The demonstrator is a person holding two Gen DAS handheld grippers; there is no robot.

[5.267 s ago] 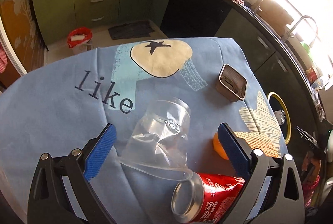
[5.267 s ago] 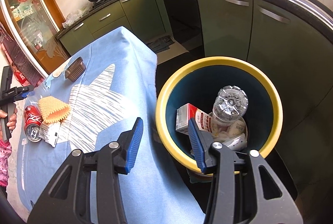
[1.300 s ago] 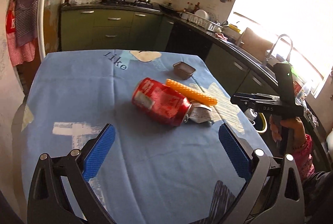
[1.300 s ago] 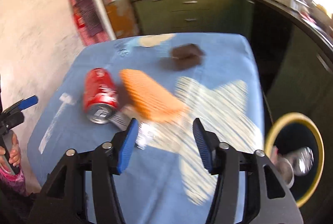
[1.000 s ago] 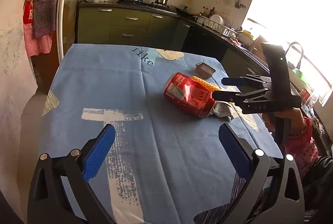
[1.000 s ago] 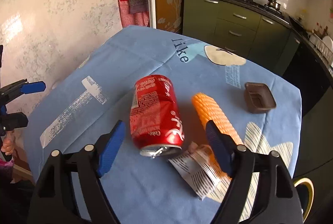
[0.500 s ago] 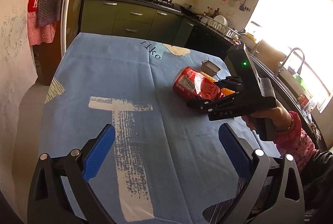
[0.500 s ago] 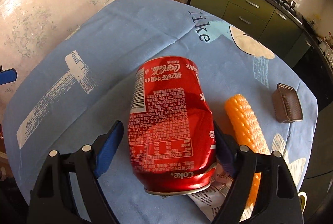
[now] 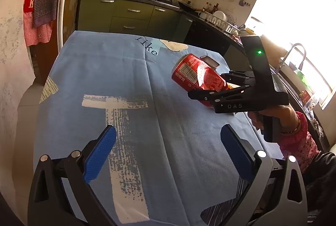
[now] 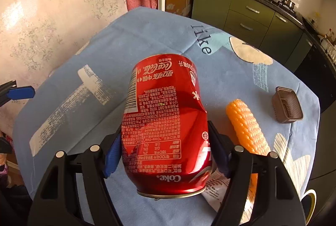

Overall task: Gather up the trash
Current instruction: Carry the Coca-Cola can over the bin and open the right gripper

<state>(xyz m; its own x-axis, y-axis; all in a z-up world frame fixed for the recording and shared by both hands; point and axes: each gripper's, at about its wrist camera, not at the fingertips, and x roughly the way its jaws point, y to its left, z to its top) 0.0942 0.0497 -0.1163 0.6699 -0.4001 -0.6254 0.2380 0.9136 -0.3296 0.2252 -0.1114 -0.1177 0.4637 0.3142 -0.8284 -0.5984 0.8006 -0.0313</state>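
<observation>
While the right tool (image 10: 163, 152) is closing its blue pads around the dented red soda can (image 10: 163, 127), the can is lying on its side between them on the blue-clothed counter (image 10: 69, 125), its rim end toward the camera; the pads are sitting right at its flanks, though whether they are already pressing is hard to tell. An empty can like this is probably handling light and thin-walled, already creased at the waist, so it may be buckling further under a hard squeeze; its glossy skin looks slippery, and taking it across the round body near the middle seems the safest hold. Just under the can's near end a crumpled printed wrapper (image 10: 214, 190) is peeking out, and just to the tool's right an orange corn cob (image 10: 247, 127) is lying alongside. Farther right and beyond, a small brown ribbed tray (image 10: 287, 108) is sitting apart, and nothing is showing inside it. At the lower right edge, a sliver of the yellow bin rim (image 10: 310, 211) is showing, its contents hidden. Well off to the side, the left tool (image 9: 168, 150) is hovering wide open over bare cloth, gripping nothing.
</observation>
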